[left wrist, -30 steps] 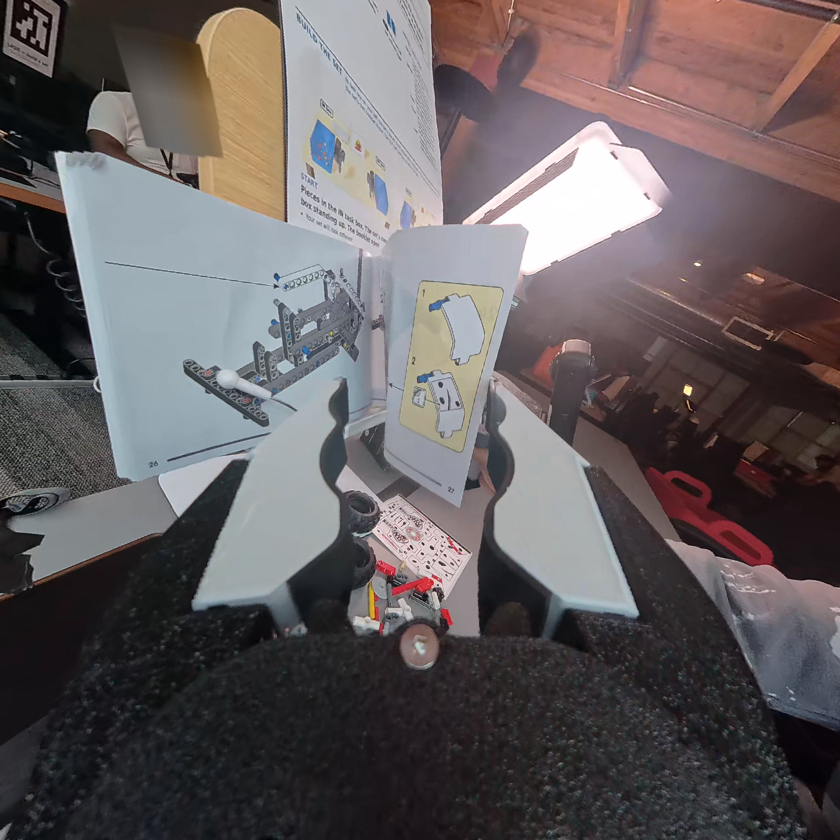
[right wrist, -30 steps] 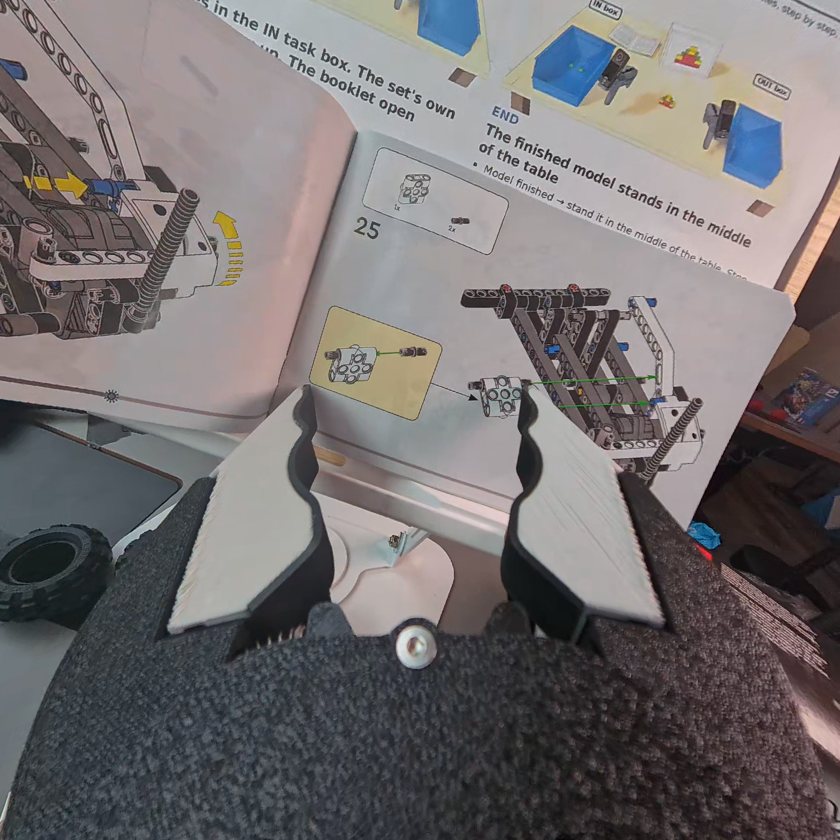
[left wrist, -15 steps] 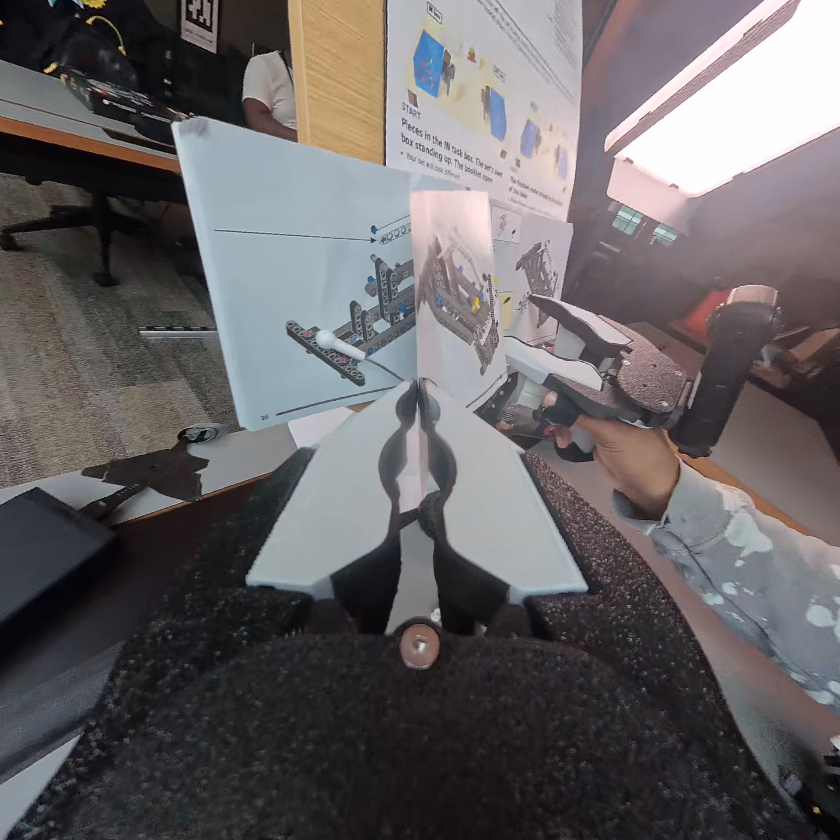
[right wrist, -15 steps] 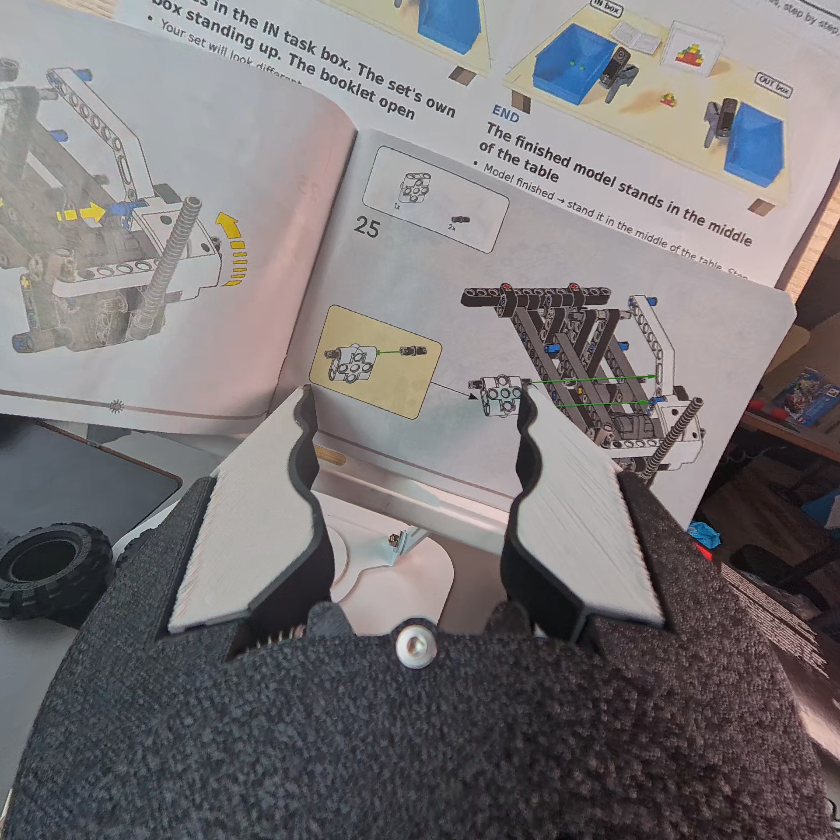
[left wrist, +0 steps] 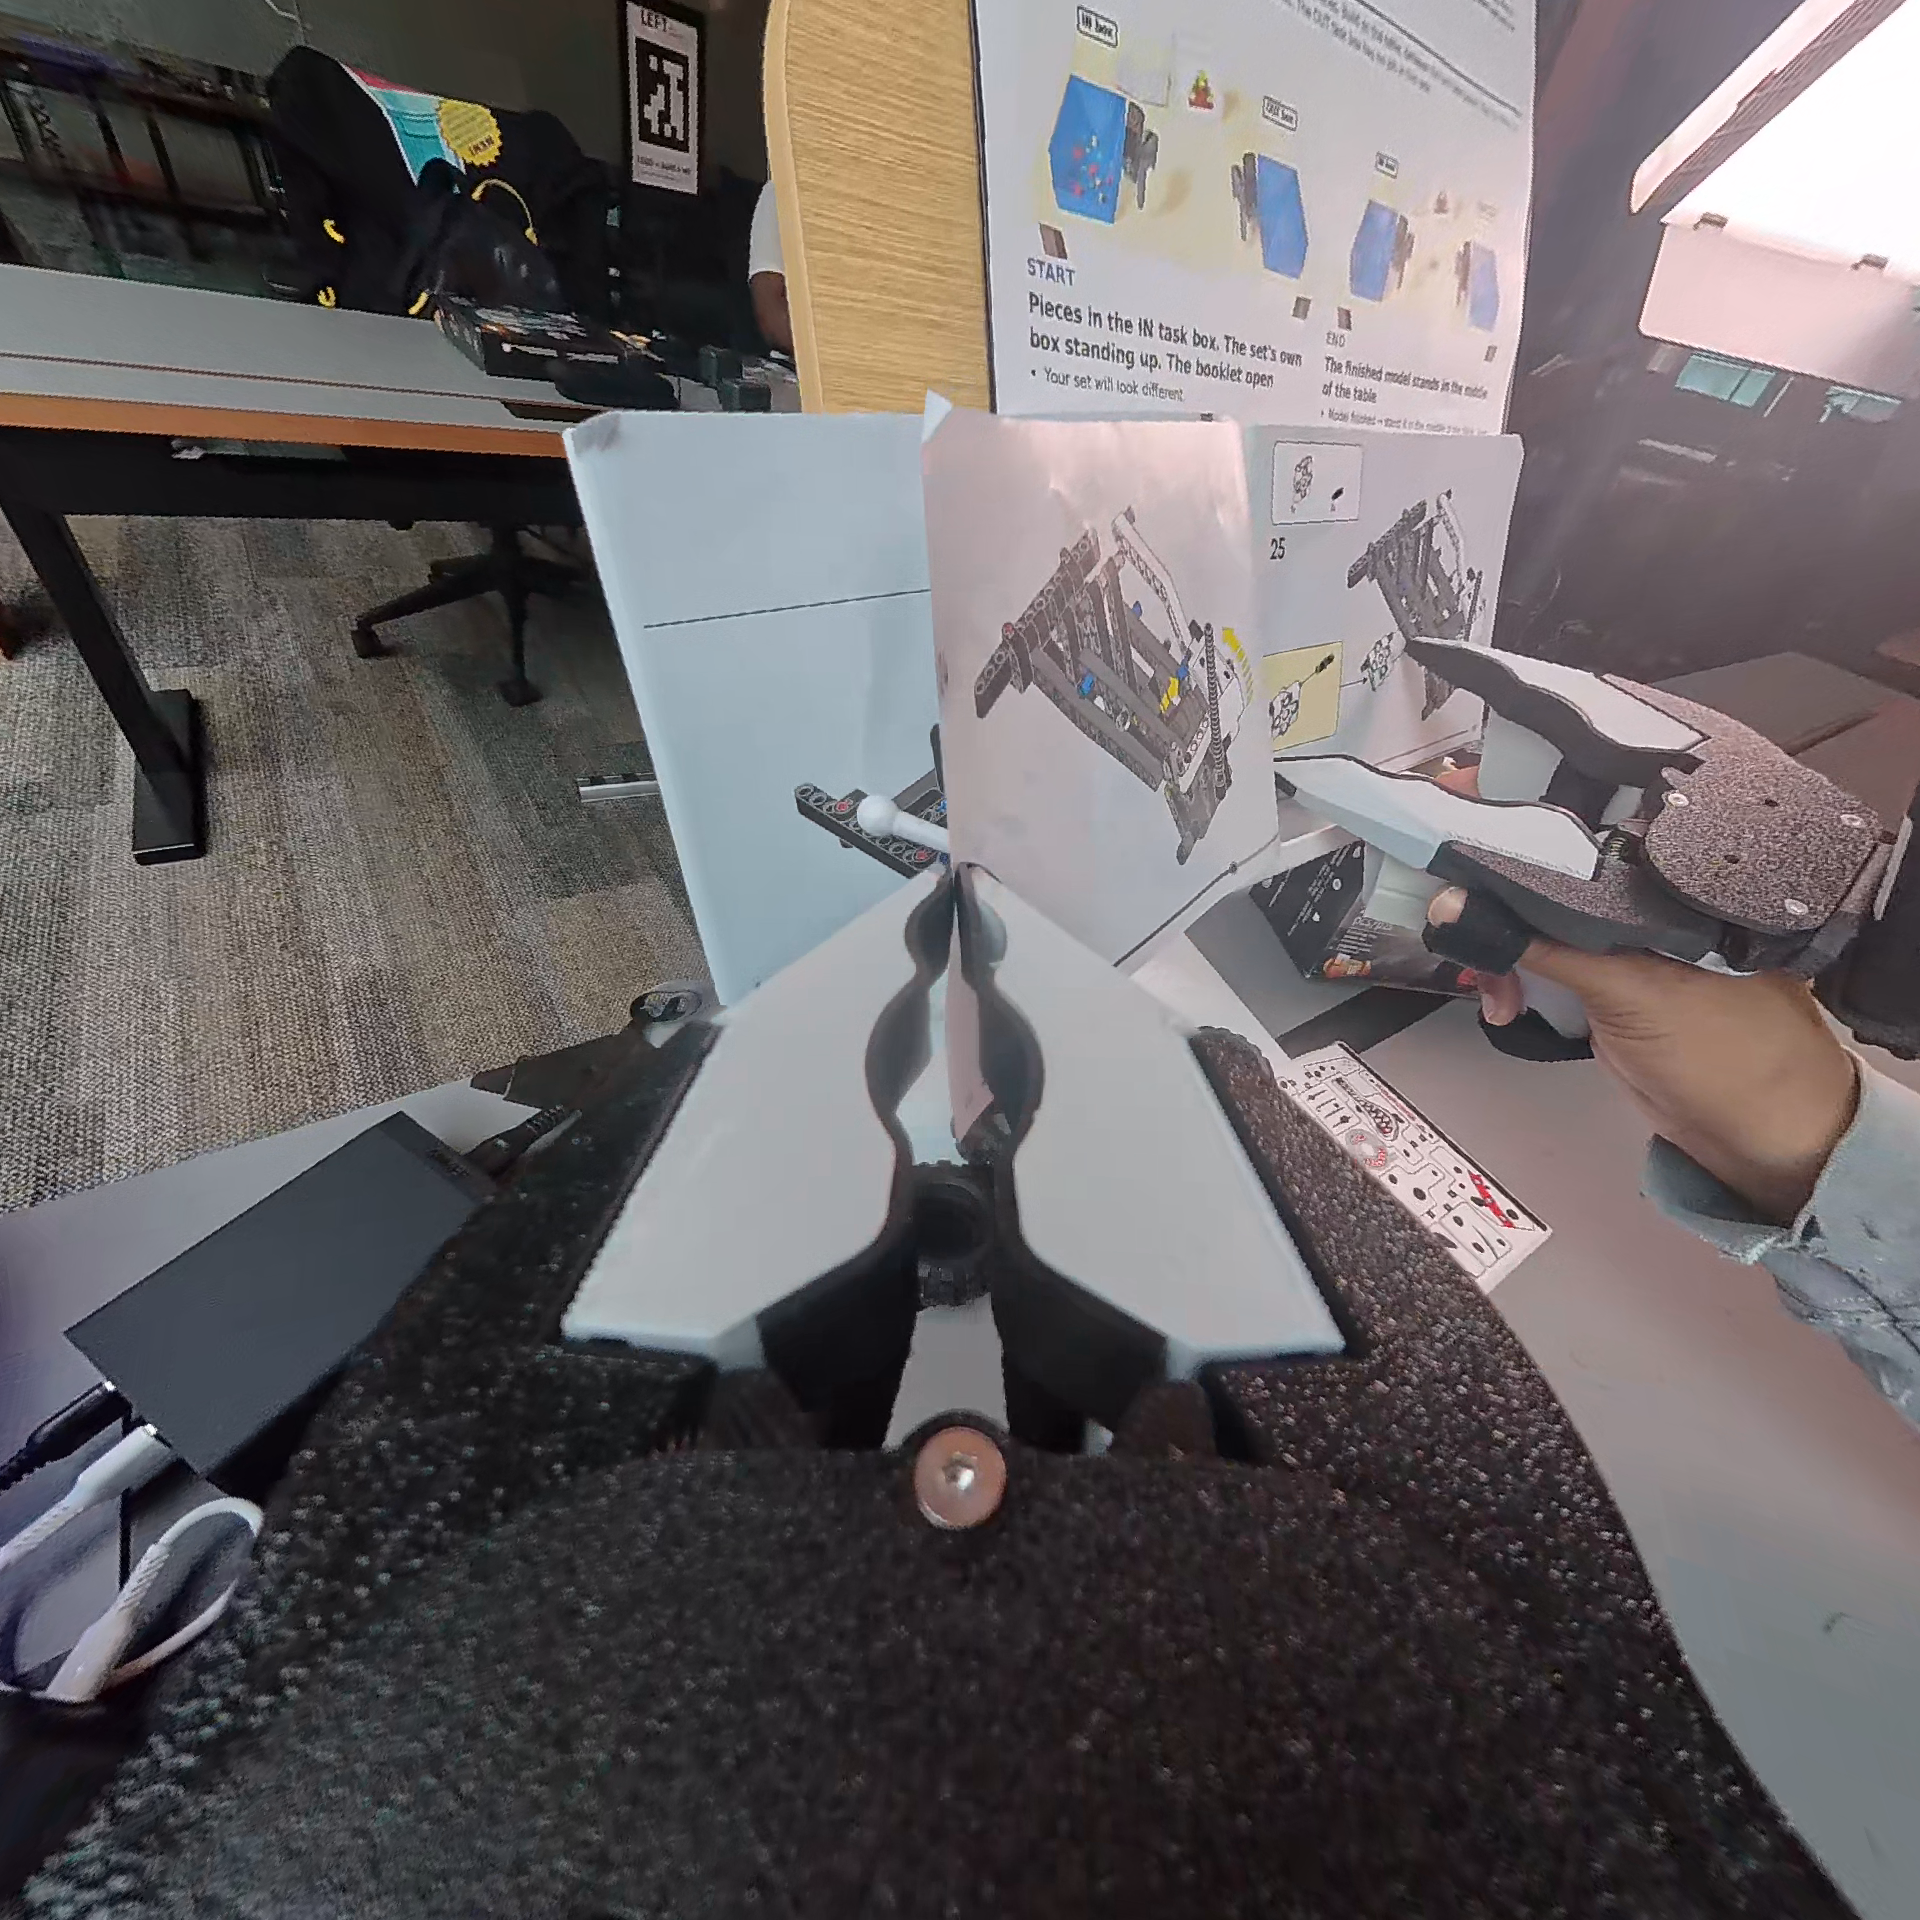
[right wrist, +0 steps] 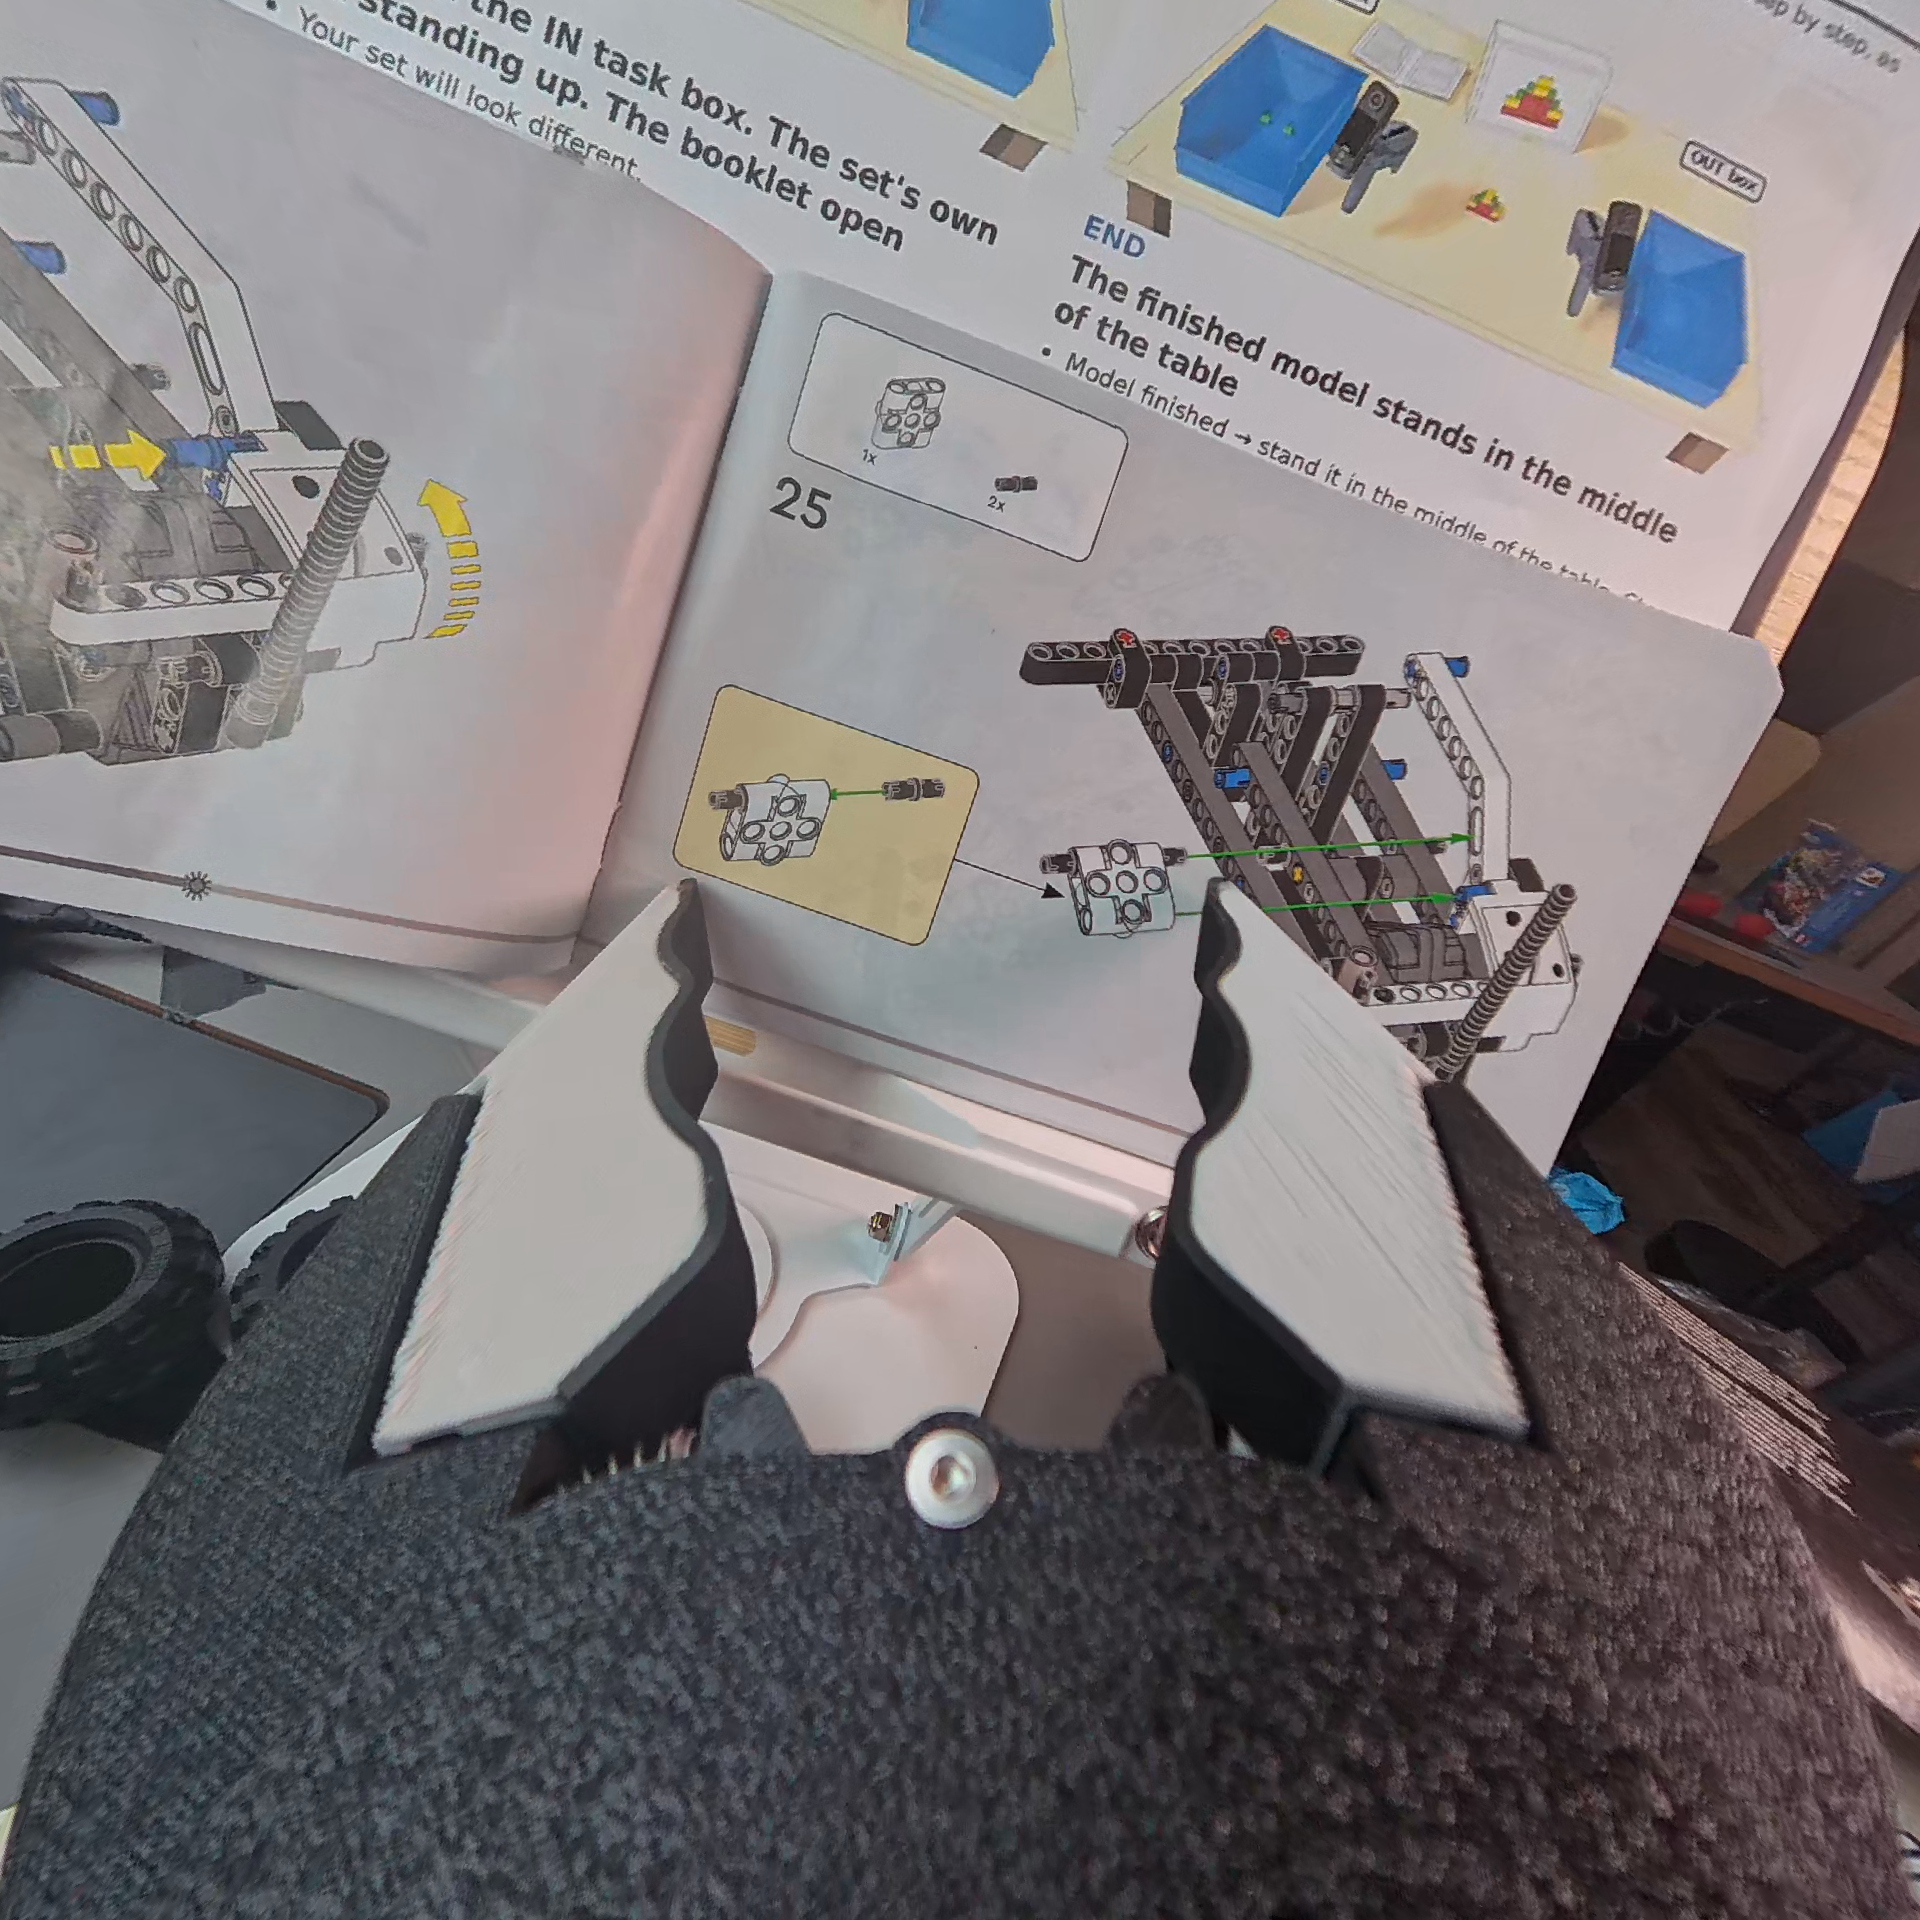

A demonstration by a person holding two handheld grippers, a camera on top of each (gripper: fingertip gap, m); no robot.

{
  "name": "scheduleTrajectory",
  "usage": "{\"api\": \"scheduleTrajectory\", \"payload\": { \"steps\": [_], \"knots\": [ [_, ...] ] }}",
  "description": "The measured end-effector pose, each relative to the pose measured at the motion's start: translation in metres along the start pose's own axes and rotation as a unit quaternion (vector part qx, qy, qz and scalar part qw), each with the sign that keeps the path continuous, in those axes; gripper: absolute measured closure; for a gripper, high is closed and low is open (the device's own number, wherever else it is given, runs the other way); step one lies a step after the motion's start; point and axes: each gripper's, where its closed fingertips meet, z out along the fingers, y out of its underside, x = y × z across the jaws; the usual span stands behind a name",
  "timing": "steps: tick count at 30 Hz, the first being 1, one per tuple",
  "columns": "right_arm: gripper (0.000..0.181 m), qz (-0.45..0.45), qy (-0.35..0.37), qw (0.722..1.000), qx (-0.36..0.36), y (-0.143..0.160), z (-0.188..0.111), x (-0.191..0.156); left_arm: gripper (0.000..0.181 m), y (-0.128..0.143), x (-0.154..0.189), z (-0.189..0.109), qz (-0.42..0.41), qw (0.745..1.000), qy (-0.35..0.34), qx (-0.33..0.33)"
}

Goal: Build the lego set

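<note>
jaws of left gripper (left wrist: pixel 954 883) pinch a booklet page (left wrist: pixel 1091 665); right gripper (right wrist: pixel 945 904) gapes before it.

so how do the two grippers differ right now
The left gripper is shut, its fingers pinching the lower edge of a booklet page; the right gripper is open and holds nothing. The left one touches the booklet; the right one hangs in front of the facing page, apart from it. Both share the same pale fingers and black body.
</note>
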Motion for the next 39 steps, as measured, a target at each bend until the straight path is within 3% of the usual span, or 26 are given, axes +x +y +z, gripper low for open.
{"api": "scheduleTrajectory", "payload": {
  "steps": [10,16,21,26,32,37,39],
  "knots": [
    [0.093,0.018,-0.001,1.000,0.004,0.005,-0.003,0.006,0.181,0.002,-0.004,0.004,-0.006,1.000,-0.006,0.000],
    [0.094,0.072,0.005,0.997,0.028,0.019,-0.013,0.027,0.181,0.004,0.000,0.005,-0.007,1.000,0.001,-0.001],
    [0.084,0.128,0.022,0.990,0.054,0.023,-0.018,0.061,0.181,0.003,0.004,0.006,-0.003,1.000,0.005,-0.002],
    [0.078,0.137,0.012,0.990,0.031,0.033,-0.010,0.069,0.181,0.001,0.007,0.008,0.000,1.000,0.007,-0.002],
    [0.102,0.131,0.016,0.991,0.024,0.035,-0.010,0.076,0.181,0.002,0.013,0.012,0.001,1.000,0.011,-0.004],
    [0.158,0.079,-0.007,0.996,0.031,0.029,-0.017,0.064,0.181,-0.001,0.023,0.014,0.003,1.000,0.021,-0.001],
    [0.162,0.059,0.001,0.998,0.037,0.025,-0.021,0.060,0.181,-0.002,0.028,0.013,0.006,1.000,0.027,-0.001]
  ]
}}
